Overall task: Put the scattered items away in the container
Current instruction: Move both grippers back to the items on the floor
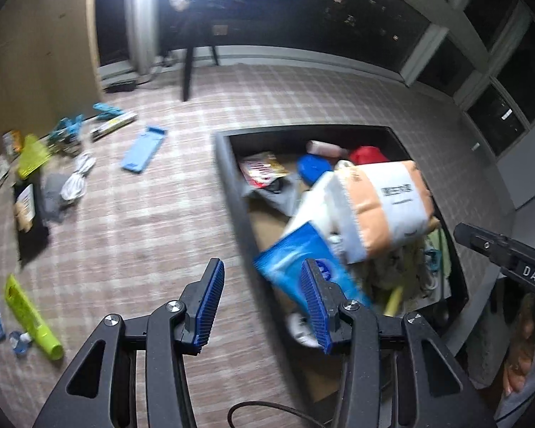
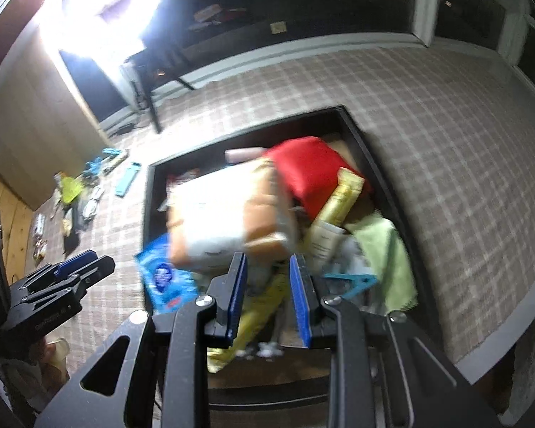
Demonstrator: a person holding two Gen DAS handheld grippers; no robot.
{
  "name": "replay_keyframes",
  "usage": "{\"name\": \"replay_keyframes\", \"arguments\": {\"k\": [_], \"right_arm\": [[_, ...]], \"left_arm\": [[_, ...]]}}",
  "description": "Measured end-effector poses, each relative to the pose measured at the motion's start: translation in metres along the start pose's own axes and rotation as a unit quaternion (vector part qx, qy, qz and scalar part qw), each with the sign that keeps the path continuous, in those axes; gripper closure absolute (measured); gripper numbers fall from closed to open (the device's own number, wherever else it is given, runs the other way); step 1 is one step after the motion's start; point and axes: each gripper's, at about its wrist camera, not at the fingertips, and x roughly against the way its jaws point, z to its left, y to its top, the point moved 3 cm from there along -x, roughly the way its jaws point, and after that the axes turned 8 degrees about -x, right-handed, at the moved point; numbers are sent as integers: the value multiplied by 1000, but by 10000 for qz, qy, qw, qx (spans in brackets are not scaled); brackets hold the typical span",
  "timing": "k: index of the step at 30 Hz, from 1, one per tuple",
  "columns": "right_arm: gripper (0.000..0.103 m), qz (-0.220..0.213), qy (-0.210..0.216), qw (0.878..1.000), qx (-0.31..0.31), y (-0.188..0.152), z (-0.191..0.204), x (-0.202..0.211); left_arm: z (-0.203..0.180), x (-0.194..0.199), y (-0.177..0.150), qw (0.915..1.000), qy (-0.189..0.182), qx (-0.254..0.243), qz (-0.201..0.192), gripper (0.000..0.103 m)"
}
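A dark open container [image 1: 232, 174] sits on the checked carpet, heaped with items: an orange-and-white soft pack [image 1: 385, 207], a blue wipes pack [image 1: 296, 267] at its near-left rim, a red item [image 1: 367, 153]. My left gripper [image 1: 264, 292] is open and empty above the container's left rim. My right gripper [image 2: 267, 285] is open and empty over the container's [image 2: 374, 157] near end, above the orange-and-white pack [image 2: 224, 214], the red item [image 2: 310, 171] and a green cloth [image 2: 385, 249]. Scattered items lie far left on the carpet: a blue flat case [image 1: 144, 148], white cable [image 1: 76, 178], a lime tube [image 1: 32, 317].
A wooden cabinet [image 1: 35, 53] stands at the left behind the scattered pile. A black tripod leg [image 1: 189, 71] stands at the back. Dark windows line the back and right. My left gripper also shows in the right wrist view [image 2: 71, 267] at the left.
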Motion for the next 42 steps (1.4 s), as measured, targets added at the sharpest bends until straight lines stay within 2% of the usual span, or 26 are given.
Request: {"name": "replay_keyframes", "arguments": {"k": [7,12,21,24,27,30,31,32,35,37,40,42], "right_arm": [[78,171,407,9966,690,-2,87,-11],[78,370,646,9891,1268,-13,154,-26],[78,759,1082,9627,2359,-63,271,-51],[78,940,1271,9489,2731,-87,307,-58],[78,1069,1361,9298,3249,-113,342,-66],[78,1244,1470,9061,3767,-139,375,-76],[78,1332,1540,8926,4023,-150,388,-81],[78,1382,1559,8846,4172,-156,396,-84],[78,1583,1654,8554,4647,-176,421,-99],[78,1683,1679,8381,4910,-188,435,-110],[78,1808,1649,8169,5223,-201,450,-126],[78,1863,1621,8085,5342,-205,455,-135]], "left_arm": [[76,20,-31,9978,392,542,18,61],[139,37,-64,9919,738,1037,27,61],[254,61,-129,9701,1391,1982,170,61],[289,61,-145,9636,1511,2184,313,61],[320,55,-158,9578,1511,2398,485,61],[339,48,-164,9548,1488,2503,593,61],[344,46,-165,9538,1514,2521,615,61],[349,43,-164,9533,1543,2518,637,61],[359,33,-163,9517,1563,2547,710,58],[365,25,-161,9509,1485,2609,751,50],[371,15,-160,9481,1569,2641,821,49],[374,10,-160,9465,1604,2662,865,49]]}}
